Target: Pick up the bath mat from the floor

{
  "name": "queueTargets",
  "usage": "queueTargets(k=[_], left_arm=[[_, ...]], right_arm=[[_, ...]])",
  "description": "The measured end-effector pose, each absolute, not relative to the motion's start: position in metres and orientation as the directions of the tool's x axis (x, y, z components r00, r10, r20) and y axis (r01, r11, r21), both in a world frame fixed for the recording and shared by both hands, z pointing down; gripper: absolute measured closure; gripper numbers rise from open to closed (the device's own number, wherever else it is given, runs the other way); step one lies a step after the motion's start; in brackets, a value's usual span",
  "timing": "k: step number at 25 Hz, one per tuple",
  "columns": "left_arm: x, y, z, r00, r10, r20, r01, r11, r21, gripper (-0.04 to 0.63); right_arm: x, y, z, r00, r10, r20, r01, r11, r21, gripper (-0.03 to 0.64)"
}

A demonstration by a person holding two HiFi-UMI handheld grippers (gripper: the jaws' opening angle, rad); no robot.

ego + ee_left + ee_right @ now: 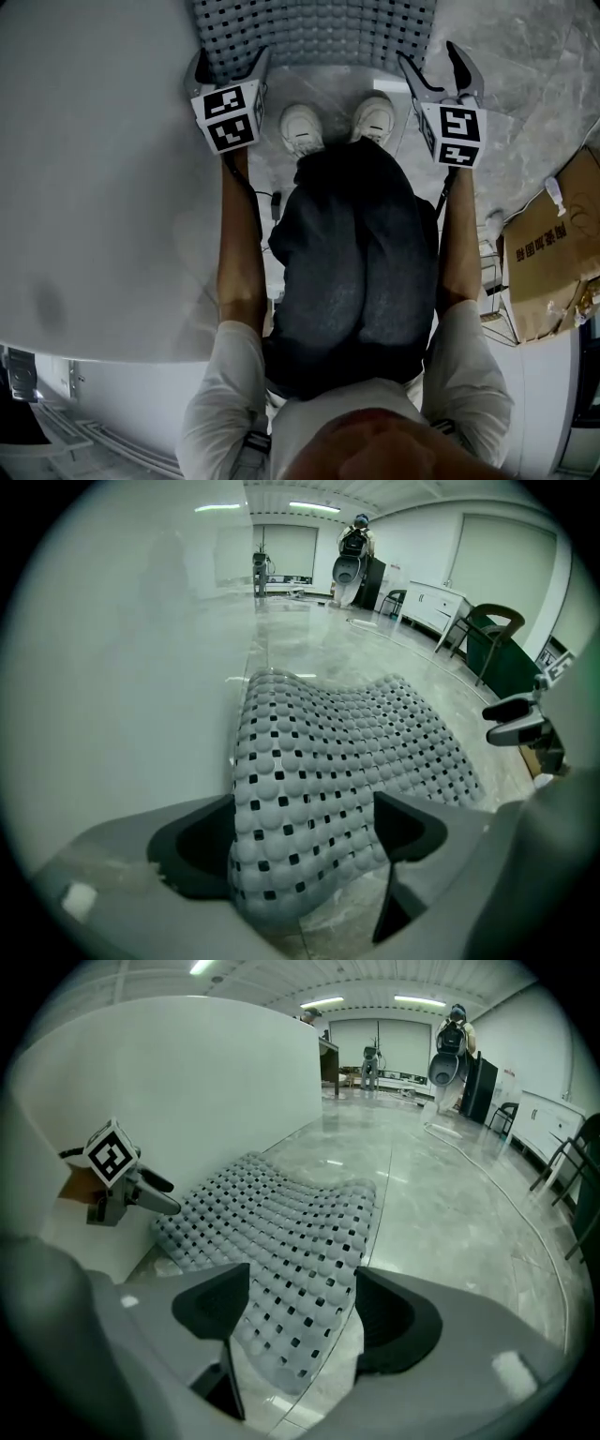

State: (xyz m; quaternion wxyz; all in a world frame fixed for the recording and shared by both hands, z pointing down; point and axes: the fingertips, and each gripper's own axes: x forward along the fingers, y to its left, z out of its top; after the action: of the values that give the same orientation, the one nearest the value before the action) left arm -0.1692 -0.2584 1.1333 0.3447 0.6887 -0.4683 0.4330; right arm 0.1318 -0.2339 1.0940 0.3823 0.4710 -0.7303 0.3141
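The bath mat (314,33) is grey rubber with round bumps and square holes. It lies buckled on the marble floor beside a white wall, just beyond the person's shoes. My left gripper (230,66) stands open at the mat's near left corner. In the left gripper view that corner of the mat (328,752) sits between the wide jaws of the left gripper (305,841), not pinched. My right gripper (436,70) is open at the near right corner. In the right gripper view the mat (291,1232) lies loose between the spread jaws of the right gripper (302,1312).
A large white curved wall (94,187) runs along the left, touching the mat's side. A cardboard box (553,253) sits at the right. The person's white shoes (302,127) stand just behind the mat. A dark chair (497,639) and white cabinets stand far off.
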Motion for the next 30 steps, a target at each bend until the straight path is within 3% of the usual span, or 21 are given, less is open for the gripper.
queueTargets(k=[9, 17, 21, 24, 29, 30], left_arm=[[-0.170, -0.270, 1.172, 0.118, -0.334, 0.935, -0.956, -0.292, 0.017, -0.014], [-0.175, -0.265, 1.212, 0.046, -0.299, 0.953, -0.958, -0.285, -0.043, -0.018], [-0.177, -0.262, 1.218, 0.034, -0.322, 0.946, -0.955, -0.289, -0.064, -0.018], [-0.177, -0.258, 1.222, 0.043, -0.326, 0.944, -0.952, -0.301, -0.061, 0.029], [-0.180, -0.257, 1.220, 0.051, -0.320, 0.946, -0.952, -0.303, -0.051, 0.106], [-0.182, -0.258, 1.218, 0.049, -0.324, 0.945, -0.952, -0.302, -0.055, 0.134]], right_arm=[[0.139, -0.235, 1.133, -0.251, -0.422, 0.871, -0.932, 0.347, -0.101, 0.202], [0.144, -0.233, 1.162, -0.218, -0.436, 0.873, -0.934, 0.353, -0.057, 0.190], [0.149, -0.220, 1.186, -0.212, -0.374, 0.903, -0.953, 0.285, -0.105, 0.187], [0.155, -0.212, 1.203, -0.206, -0.332, 0.921, -0.967, 0.214, -0.140, 0.192], [0.149, -0.211, 1.207, -0.201, -0.330, 0.922, -0.970, 0.197, -0.141, 0.273], [0.150, -0.213, 1.205, -0.199, -0.343, 0.918, -0.973, 0.184, -0.142, 0.336]])
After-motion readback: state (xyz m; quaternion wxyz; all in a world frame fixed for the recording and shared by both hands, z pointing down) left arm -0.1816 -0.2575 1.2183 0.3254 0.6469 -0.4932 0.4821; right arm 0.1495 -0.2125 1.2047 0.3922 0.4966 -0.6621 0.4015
